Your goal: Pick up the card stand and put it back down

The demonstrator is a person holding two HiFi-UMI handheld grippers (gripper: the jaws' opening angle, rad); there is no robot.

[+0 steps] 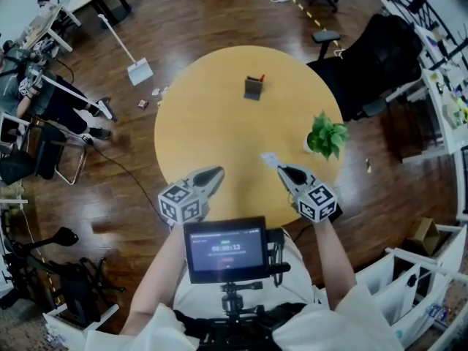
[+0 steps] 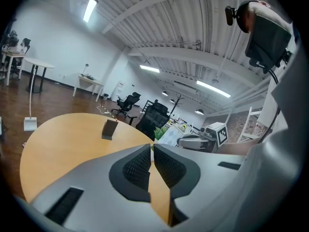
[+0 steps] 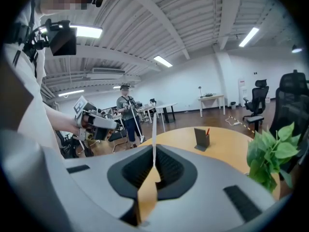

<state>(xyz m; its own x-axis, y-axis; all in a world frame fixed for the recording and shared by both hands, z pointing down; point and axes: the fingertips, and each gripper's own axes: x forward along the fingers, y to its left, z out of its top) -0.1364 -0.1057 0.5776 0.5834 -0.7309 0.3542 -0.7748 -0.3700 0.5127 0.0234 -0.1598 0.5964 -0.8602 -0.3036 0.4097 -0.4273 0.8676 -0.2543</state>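
The card stand (image 1: 254, 88) is a small dark grey holder with a red tip at its side. It stands upright on the far part of the round yellow table (image 1: 219, 137), and shows in both gripper views (image 2: 109, 129) (image 3: 202, 139). My right gripper (image 1: 281, 169) (image 3: 154, 153) hovers over the near right of the table, shut on a thin white card (image 1: 270, 159) that sticks up edge-on between its pads (image 3: 153, 129). My left gripper (image 1: 218, 171) (image 2: 151, 149) is held beside it over the near left, shut with nothing in it. Both are well short of the stand.
A potted green plant (image 1: 326, 134) (image 3: 270, 153) stands at the table's right edge. A black office chair (image 1: 380, 57) is behind the table on the right. A white floor sweeper (image 1: 139, 70) lies to the far left. A person (image 3: 126, 115) stands in the background.
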